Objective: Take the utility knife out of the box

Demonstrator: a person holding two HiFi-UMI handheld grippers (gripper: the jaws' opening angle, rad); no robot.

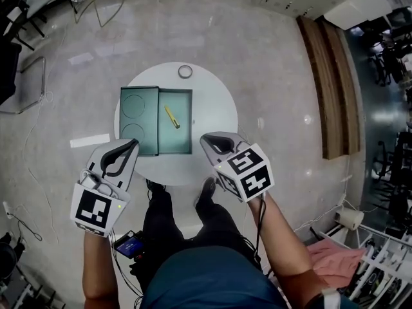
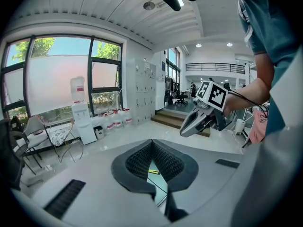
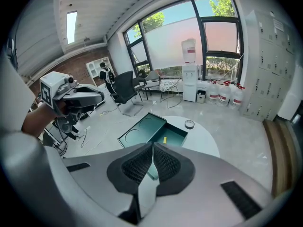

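Observation:
A small yellow utility knife (image 1: 172, 116) lies inside the open green box (image 1: 185, 141) on the round white table (image 1: 215, 105). The box's lid (image 1: 138, 118) lies flat to its left. My left gripper (image 1: 133, 143) hovers at the box's near left corner, jaws shut and empty. My right gripper (image 1: 205, 138) hangs at the near right corner, also shut with nothing in it. In the left gripper view the knife (image 2: 153, 172) shows just below the closed fingertips (image 2: 152, 142). The right gripper view looks past its closed tips (image 3: 153, 144) to the knife (image 3: 164, 139) in the box (image 3: 177, 136).
A tape roll (image 1: 185, 71) sits at the table's far edge. The person's legs and shoes (image 1: 207, 188) stand against the near edge. A wooden step (image 1: 335, 89) runs along the right. Chairs (image 3: 124, 86), a water dispenser (image 3: 189, 70) and bottles line the window wall.

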